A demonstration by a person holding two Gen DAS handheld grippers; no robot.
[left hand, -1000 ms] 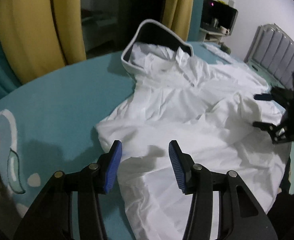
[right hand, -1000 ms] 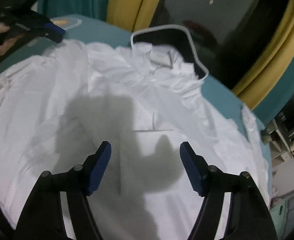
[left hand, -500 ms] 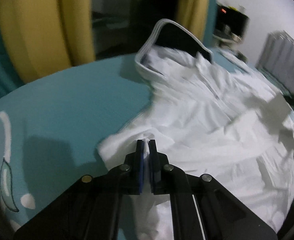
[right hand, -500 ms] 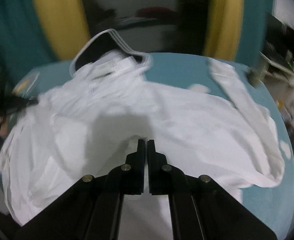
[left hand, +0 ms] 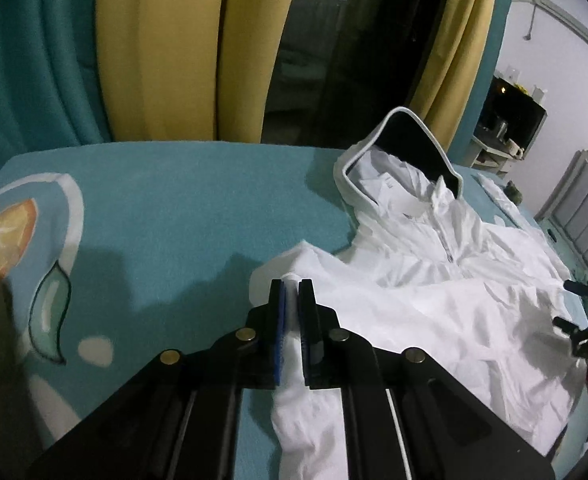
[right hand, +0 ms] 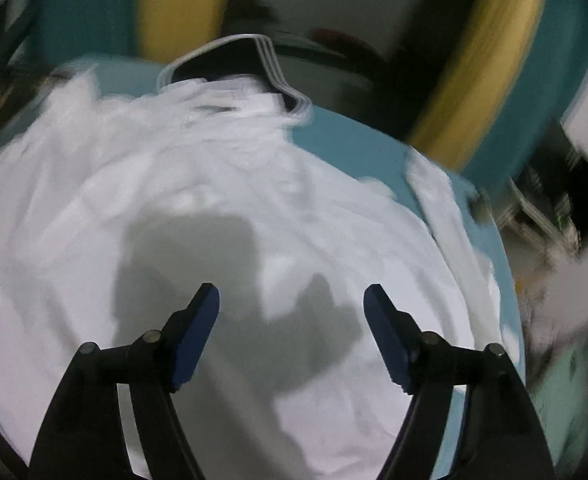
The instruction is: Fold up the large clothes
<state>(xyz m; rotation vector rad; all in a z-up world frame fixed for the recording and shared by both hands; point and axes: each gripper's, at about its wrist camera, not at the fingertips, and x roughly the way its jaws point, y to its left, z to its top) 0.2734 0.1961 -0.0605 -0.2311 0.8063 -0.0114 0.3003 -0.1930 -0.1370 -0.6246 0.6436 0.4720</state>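
bed: teal printed bedsheet [left hand: 181,200] | garment: white hooded zip jacket [left hand: 434,280] spread flat on sheet, hood toward yellow curtains [left hand: 173,60] | left gripper [left hand: 290,292]: clenched on jacket's bunched edge | right gripper [right hand: 291,300]: jaws opening, empty, above jacket

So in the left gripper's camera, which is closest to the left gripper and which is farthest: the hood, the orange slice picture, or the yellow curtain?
1. Orange slice picture: printed on the teal sheet, off to the left.
2. Hood: up and right, at the white jacket's top.
3. Yellow curtain: hanging behind the bed.

The left gripper is pinching the jacket's edge.
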